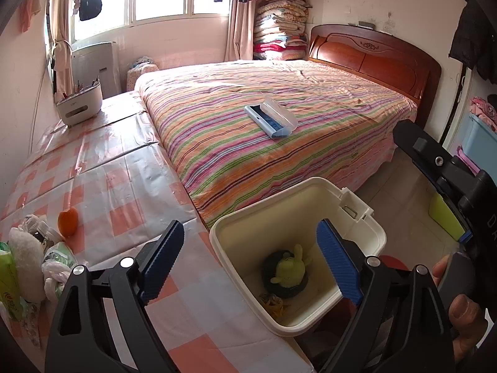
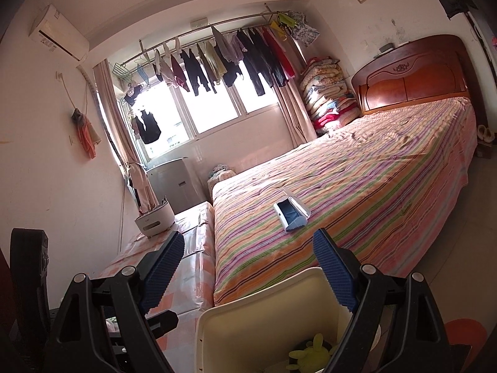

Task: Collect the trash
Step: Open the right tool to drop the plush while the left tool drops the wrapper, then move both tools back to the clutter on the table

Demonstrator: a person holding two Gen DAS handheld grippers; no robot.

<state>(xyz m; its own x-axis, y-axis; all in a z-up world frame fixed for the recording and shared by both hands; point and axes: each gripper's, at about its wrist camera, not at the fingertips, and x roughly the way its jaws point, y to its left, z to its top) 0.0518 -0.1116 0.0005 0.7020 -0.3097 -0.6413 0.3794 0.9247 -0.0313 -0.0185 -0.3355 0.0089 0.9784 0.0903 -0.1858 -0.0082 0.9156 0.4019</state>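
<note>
My left gripper [image 1: 251, 262] is open above the edge of the checked table [image 1: 124, 192], with nothing between its blue pads. Just under its right finger stands a cream trash bin [image 1: 310, 186] on the floor. In the bin lies a green plush figure [image 1: 289, 269] on a dark round thing, with a yellowish wrapper [image 1: 273, 303] beside it. My right gripper [image 2: 248, 267] is open and empty above the same bin [image 2: 248, 307], pointing toward the bed. One of its black fingers [image 1: 416, 146] shows at the right of the left wrist view.
On the table's left lie an orange [image 1: 67, 221], plastic bags and packets [image 1: 52, 267] and a green tissue pack [image 1: 9, 283]. A white organiser box [image 1: 80, 105] stands at the far end. A white and blue brush case [image 1: 271, 117] lies on the striped bed [image 1: 310, 93]. A hand [image 1: 462, 307] shows at lower right.
</note>
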